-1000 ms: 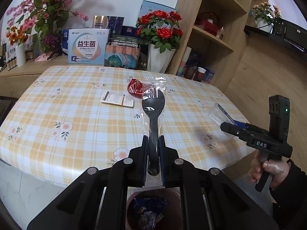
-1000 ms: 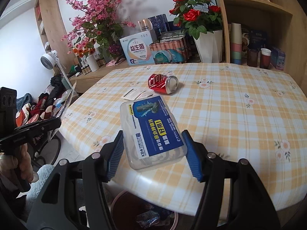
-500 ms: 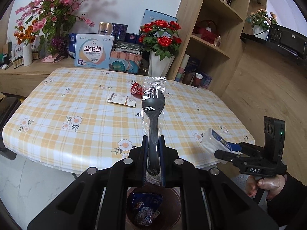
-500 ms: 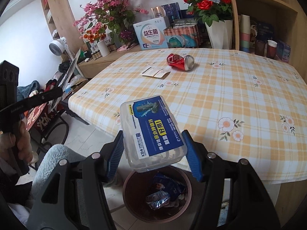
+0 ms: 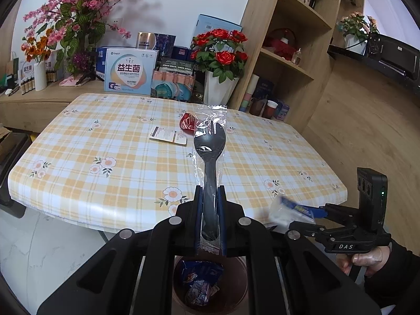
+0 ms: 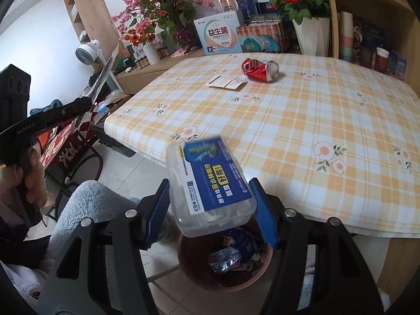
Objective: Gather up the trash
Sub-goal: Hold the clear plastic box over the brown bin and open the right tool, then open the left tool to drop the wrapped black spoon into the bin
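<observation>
2 pieces of trash hang over a round, reddish-brown bin (image 6: 189, 262) set on the pale floor at the near edge of the tabletop (image 6: 288, 120). From the right wrist, a clear, rounded plastic box (image 6: 207, 168) with a blue printed label lies tilted and blurred between the blue ribbed pads of the right tongs (image 6: 209, 186), whose jaws stand apart, the box loose between them, directly above crumpled foil wrappers in the bin. The left wrist view shows what that camera cannot: a black plastic spork (image 5: 209, 144) sealed in a crinkled clear sleeve, pinched by its handle in the narrowly closed left tongs (image 5: 210, 191), its tines pointing away over the tabletop. It also catches the box from the side, a pale smear at the tips of the other tool, gripped by a hand (image 5: 367, 260) in a dark sleeve. On the yellow-and-white plaid cloth lie 1 crushed red can (image 6: 260, 70) on its side and 1 flat printed card (image 6: 227, 82), near each other. Red roses in a white vase (image 5: 219, 89), boxes and wooden shelves stand behind.
</observation>
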Demonstrator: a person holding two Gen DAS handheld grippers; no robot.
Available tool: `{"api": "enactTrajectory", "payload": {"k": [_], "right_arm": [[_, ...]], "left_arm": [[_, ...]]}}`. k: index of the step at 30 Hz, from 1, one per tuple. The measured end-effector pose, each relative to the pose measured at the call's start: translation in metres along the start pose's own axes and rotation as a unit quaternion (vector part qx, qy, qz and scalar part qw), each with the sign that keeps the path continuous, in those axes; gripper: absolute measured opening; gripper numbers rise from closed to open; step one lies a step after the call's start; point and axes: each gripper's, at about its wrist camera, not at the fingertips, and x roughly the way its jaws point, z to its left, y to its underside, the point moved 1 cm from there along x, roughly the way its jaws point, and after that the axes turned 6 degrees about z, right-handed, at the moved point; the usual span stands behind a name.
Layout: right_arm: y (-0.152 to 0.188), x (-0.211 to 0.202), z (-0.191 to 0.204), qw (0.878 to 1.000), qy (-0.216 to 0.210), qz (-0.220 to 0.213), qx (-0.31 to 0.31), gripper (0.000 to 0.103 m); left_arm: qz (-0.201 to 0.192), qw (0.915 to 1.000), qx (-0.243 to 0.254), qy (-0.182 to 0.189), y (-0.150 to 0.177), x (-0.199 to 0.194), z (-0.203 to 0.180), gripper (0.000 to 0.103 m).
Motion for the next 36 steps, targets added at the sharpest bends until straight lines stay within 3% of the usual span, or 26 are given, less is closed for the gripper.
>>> {"api": "enactTrajectory", "payload": {"k": [3,5,9,11,26,36], "right_arm": [[0.001,0.001,0.001,1.000,-0.002,0.004,0.003,0.075],[-0.001,-0.002,0.000,1.000,0.005,-0.004,0.003,0.076],[-0.010,-0.016,-0.009,0.999,0.030,-0.033,0.012,0.098],[-0.016,-0.024,-0.016,0.998,0.027,-0.044,0.025,0.097],[-0.045,-0.091,-0.052,0.982,0.119,-0.132,0.057,0.097],[-0.043,-0.093,-0.056,0.981,0.129,-0.131,0.061,0.097]], "left_arm": [[0.000,1.0000,0.004,0.004,0.001,-0.001,-0.002,0.011],[0.000,1.0000,0.007,0.005,0.001,-0.001,-0.003,0.011],[0.004,0.9999,0.009,0.010,0.002,-0.001,-0.006,0.011],[0.006,0.9998,0.013,0.014,0.002,0.000,-0.009,0.011],[0.043,0.9957,0.064,0.052,0.012,0.017,-0.037,0.011],[0.063,0.9908,0.082,0.087,0.019,0.025,-0.050,0.012]]}}
